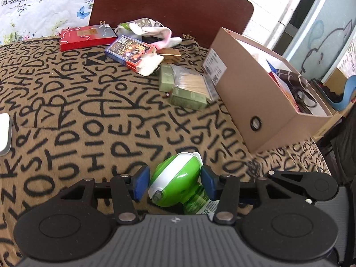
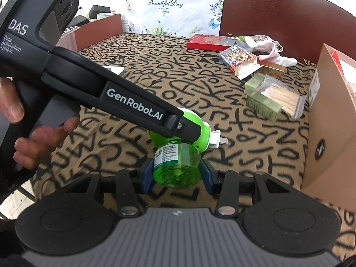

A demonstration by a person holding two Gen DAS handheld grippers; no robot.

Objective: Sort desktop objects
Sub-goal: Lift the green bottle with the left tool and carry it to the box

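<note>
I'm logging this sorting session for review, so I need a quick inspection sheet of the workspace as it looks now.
Surface: table under a tan cloth printed with black letters.
Job's things: green plug-in bottle; open cardboard box at right, partly filled.
Clutter: red box, card pack, socks, cotton swabs, green boxes.
Grippers: left hand-held gripper straddles the bottle's head; right hand-held gripper grips its base.
Cables: nothing seen.
Surroundings: brown chair back, floral bag.
</note>
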